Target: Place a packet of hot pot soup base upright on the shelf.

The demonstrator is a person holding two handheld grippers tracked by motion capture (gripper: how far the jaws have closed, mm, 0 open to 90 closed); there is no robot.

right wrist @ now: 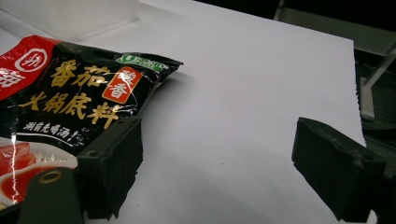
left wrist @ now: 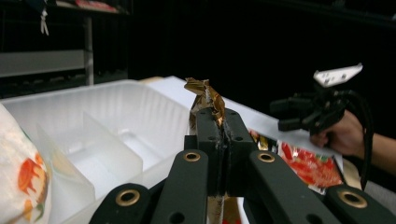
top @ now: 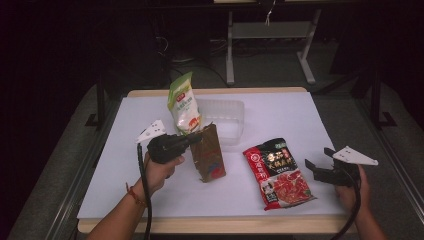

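High view: above the near edge, looking forward and down over the whole desk [top: 280, 112]. Left gripper view: low, close, facing across toward the right claw [left wrist: 289, 116]. Right gripper view: skims the desk surface; both share the red sauce packet [right wrist: 65, 93].

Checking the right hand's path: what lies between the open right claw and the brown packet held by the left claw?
In the high view, the red and black soup packet lies flat between the right claw and the brown packet.

The left gripper [left wrist: 217, 126] is pinching a crumpled brown packet [left wrist: 205, 95] between closed black jaws, hanging beside a clear divided tray [left wrist: 116, 121], while the right gripper [left wrist: 289, 114] is hovering farther off.
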